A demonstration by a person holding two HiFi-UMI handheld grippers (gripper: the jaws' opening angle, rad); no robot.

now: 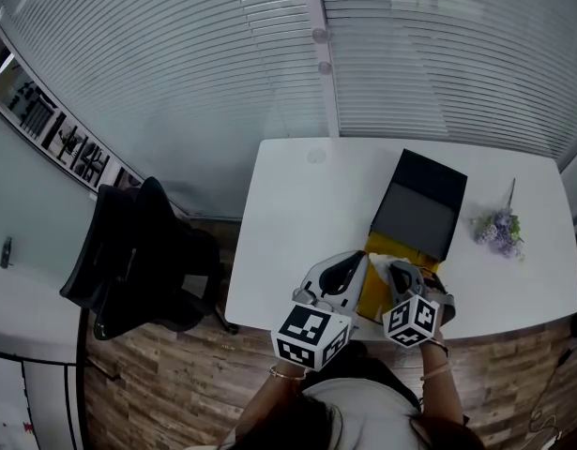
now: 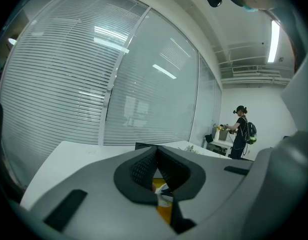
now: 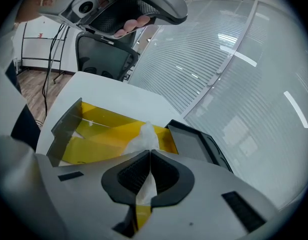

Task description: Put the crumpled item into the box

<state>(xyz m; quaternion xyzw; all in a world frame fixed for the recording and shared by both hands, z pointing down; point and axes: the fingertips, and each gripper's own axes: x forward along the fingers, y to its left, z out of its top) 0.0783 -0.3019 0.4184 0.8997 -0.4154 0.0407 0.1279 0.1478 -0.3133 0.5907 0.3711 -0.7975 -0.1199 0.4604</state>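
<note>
Over the white table's near edge, the right gripper pinches the crumpled white paper just above the open yellow-lined box, the left gripper's jaws together on nothing; best lower it well inside before letting go

The left tongs and the right tongs were held close side by side just in front of the person's body, tips pointing away. The left wrist and the right wrist showed below them, drawn in. The left jaws stood together at the tips, with nothing seen pinched there. The right jaws were clamped on a crumpled white item — it stuck out beyond their tips.
</note>
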